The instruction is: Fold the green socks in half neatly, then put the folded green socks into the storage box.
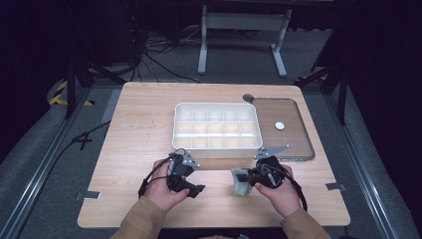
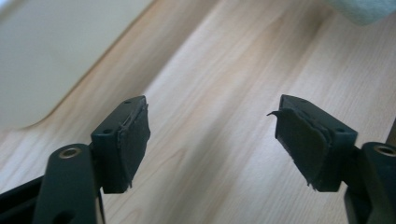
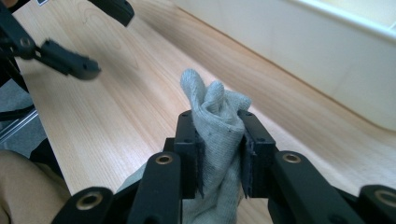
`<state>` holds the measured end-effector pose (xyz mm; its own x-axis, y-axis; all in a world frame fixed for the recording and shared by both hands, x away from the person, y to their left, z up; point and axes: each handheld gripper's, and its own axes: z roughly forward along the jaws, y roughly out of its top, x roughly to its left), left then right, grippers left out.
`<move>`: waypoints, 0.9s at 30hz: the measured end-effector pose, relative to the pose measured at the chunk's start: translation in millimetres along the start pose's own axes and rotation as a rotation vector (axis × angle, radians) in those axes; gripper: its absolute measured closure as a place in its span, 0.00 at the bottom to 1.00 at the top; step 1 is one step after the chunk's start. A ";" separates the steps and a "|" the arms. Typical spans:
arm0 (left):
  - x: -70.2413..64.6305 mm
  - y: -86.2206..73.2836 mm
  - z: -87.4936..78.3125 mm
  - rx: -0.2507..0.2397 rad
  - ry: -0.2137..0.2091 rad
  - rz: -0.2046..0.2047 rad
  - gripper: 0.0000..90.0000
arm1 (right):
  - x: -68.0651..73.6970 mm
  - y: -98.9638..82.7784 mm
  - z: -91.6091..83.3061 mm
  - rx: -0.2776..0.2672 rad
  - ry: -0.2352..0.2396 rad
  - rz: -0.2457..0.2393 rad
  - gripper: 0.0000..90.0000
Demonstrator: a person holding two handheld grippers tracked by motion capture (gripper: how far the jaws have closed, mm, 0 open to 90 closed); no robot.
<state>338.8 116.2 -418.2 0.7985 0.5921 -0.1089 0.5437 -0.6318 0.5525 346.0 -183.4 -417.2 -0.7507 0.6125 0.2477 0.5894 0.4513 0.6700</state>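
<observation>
The right gripper grips a grey knitted cloth, which looks like a sock. The jaws stand partly closed, with both pads pressed against the bunched fabric. In the right gripper view, the cloth rises above the jaw tips in two rounded folds and hangs down below the pads. In the high view, the cloth sits at the left end of the right gripper, just above the near part of the wooden surface, near the middle of its width.

The left gripper has its jaws wide open, with nothing between the pads. The left gripper view shows bare wood grain between the two jaws. In the high view, the left gripper lies left of the cloth and apart from it, with its jaws pointing right toward the cloth.

A white compartment tray rests on the surface beyond both grippers, near the centre. Its cells are arranged in rows. A flat brown lid with rounded corners lies just right of the tray, and a small white round object rests on the lid.

The person's hands enter from the near edge in tan sleeves.
</observation>
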 end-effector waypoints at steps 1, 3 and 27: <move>2.6 -0.8 -2.1 -0.014 -0.007 0.002 0.29 | -0.5 1.0 -2.5 -0.012 -0.011 -0.006 0.81; 6.2 -2.8 -5.7 -0.030 -0.024 -0.012 0.28 | -1.4 3.0 -7.5 -0.030 -0.022 -0.019 0.81; 15.8 -10.6 -12.7 -0.063 0.034 -0.040 0.29 | -20.6 52.2 -36.8 -0.119 -0.167 -0.170 0.80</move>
<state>342.3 138.6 -415.3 0.7667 0.6334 -0.1043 0.5569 -0.5755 0.5990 381.2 -196.3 -361.5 -0.7707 0.6371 0.0123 0.4121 0.4835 0.7723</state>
